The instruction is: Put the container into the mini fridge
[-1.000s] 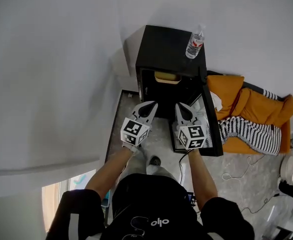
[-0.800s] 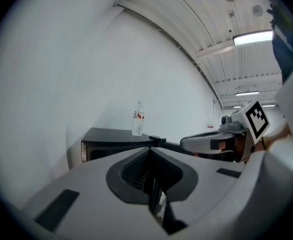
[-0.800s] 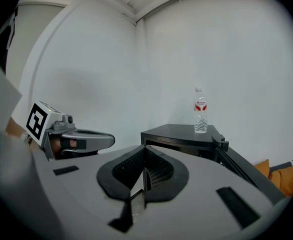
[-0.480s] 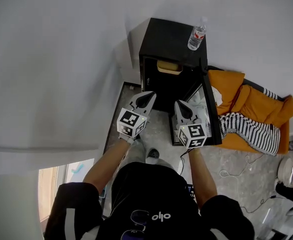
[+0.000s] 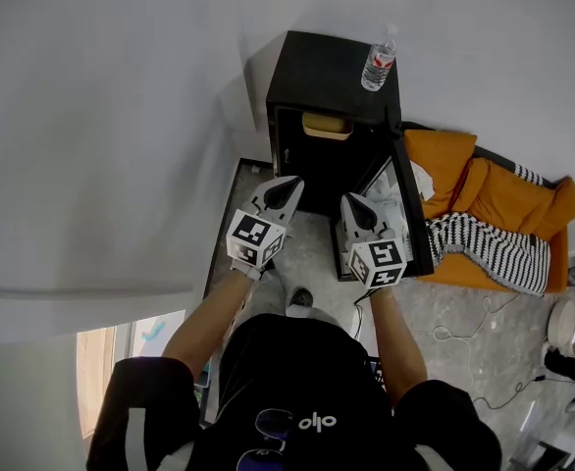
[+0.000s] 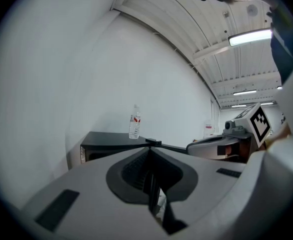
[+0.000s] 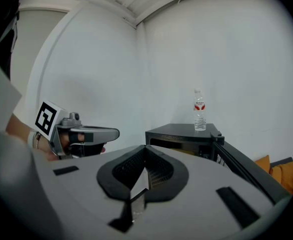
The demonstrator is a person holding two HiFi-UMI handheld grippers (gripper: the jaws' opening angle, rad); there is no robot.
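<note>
A black mini fridge [image 5: 332, 77] stands against the white wall with its door [image 5: 413, 209] swung open to the right. Inside, on the upper shelf, sits a yellow-tan container [image 5: 327, 126]. My left gripper [image 5: 292, 188] is shut and empty, held in front of the fridge opening at its lower left. My right gripper [image 5: 353, 207] is shut and empty too, beside the open door. The fridge top shows in the left gripper view [image 6: 111, 140] and in the right gripper view [image 7: 181, 132].
A clear water bottle [image 5: 378, 62] stands on the fridge top, also seen as a bottle [image 7: 200, 111] in the right gripper view. Orange cushions [image 5: 484, 199] and a striped cloth [image 5: 489, 253] lie right of the door. Cables [image 5: 484, 351] trail on the floor.
Both grippers have drawn back a little from the fridge opening and stay shut. The view has shifted slightly, so the fridge sits higher in the picture.
</note>
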